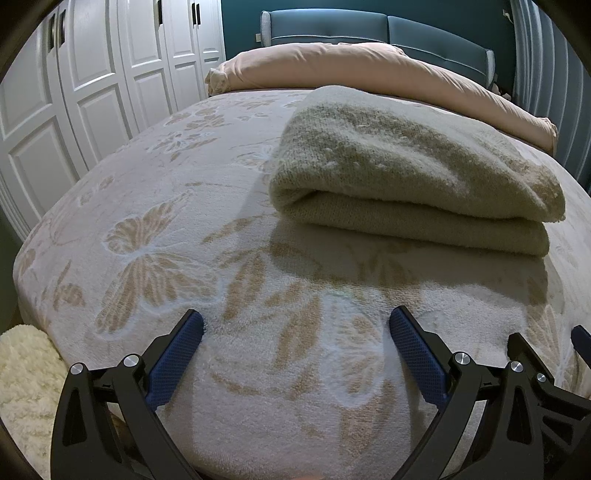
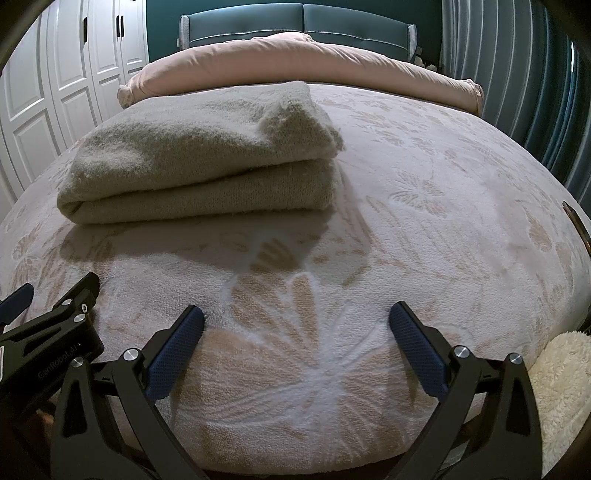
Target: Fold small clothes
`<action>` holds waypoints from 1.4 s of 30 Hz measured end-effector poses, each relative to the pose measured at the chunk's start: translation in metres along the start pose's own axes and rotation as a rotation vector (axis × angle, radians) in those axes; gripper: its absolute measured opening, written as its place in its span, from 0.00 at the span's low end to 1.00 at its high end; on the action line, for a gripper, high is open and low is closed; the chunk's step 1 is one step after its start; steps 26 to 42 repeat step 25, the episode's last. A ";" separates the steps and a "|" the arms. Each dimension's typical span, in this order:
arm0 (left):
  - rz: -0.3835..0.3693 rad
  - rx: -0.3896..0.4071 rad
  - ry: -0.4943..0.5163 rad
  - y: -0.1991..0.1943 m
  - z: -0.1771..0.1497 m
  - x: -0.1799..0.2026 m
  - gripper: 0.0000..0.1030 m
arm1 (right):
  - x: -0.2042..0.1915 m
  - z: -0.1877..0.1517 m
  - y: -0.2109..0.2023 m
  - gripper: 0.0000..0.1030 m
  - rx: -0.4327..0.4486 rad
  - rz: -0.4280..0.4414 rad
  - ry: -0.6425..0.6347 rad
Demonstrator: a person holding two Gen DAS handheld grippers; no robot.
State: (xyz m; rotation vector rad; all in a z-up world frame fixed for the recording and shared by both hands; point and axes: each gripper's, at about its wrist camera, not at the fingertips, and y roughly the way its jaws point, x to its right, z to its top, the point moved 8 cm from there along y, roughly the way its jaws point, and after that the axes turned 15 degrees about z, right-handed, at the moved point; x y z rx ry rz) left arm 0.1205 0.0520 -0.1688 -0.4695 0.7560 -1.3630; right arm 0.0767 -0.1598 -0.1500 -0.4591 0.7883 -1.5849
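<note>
A folded sweater [image 1: 413, 173] of fuzzy, pale grey-green knit lies on the bed [image 1: 184, 258], doubled over so that one rounded fold faces the near edge and the upper layer sits a little askew on the lower. It rests on a cream bedspread patterned with tan butterflies and flowers, past the middle of the bed and well apart from both grippers. The left gripper [image 1: 295, 325] hovers near the foot of the bed with its blue-padded fingers [image 1: 177, 354] spread wide and nothing between them; the sweater sits ahead of it and to its right. The right gripper [image 2: 295, 321] is likewise spread wide and empty, low over a large butterfly motif, with the sweater [image 2: 207, 155] ahead and to its left. In the right wrist view the black frame of the left gripper [image 2: 48, 332] shows just beside it at the lower left. Behind the sweater a pink duvet [image 2: 295, 62] lies bunched across the head of the bed in front of a teal headboard [image 2: 295, 20]. White panelled wardrobe doors [image 1: 92, 74] stand along the left side, and a cream fleecy sleeve [image 2: 565, 391] shows at the lower right.
</note>
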 end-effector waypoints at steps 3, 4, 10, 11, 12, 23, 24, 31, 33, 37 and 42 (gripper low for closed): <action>0.002 -0.001 -0.004 0.000 0.001 0.001 0.95 | 0.000 0.000 0.000 0.95 0.000 0.000 0.000; 0.004 0.000 -0.005 0.000 0.001 0.001 0.95 | 0.000 0.000 0.000 0.95 0.000 0.000 0.000; 0.006 0.001 -0.005 0.000 0.001 0.001 0.95 | -0.001 0.000 0.000 0.95 0.001 -0.001 0.000; 0.009 0.003 -0.004 0.000 0.001 0.002 0.95 | -0.001 0.000 0.000 0.95 0.001 -0.001 0.000; 0.012 0.004 -0.004 0.000 0.001 0.002 0.95 | 0.000 0.000 0.000 0.95 0.001 0.000 0.001; 0.013 0.004 -0.006 -0.001 0.001 0.003 0.95 | -0.001 -0.001 0.000 0.95 0.002 0.000 0.001; 0.013 0.004 -0.006 0.000 0.001 0.003 0.95 | 0.000 -0.001 0.000 0.95 0.001 0.000 0.001; 0.013 0.004 -0.006 0.000 0.001 0.003 0.95 | 0.000 -0.001 0.000 0.95 0.001 0.000 0.001; 0.013 0.004 -0.006 0.000 0.001 0.003 0.95 | 0.000 -0.001 0.000 0.95 0.001 0.000 0.001; 0.013 0.004 -0.006 0.000 0.001 0.003 0.95 | 0.000 -0.001 0.000 0.95 0.001 0.000 0.001; 0.013 0.004 -0.006 0.000 0.001 0.003 0.95 | 0.000 -0.001 0.000 0.95 0.001 0.000 0.001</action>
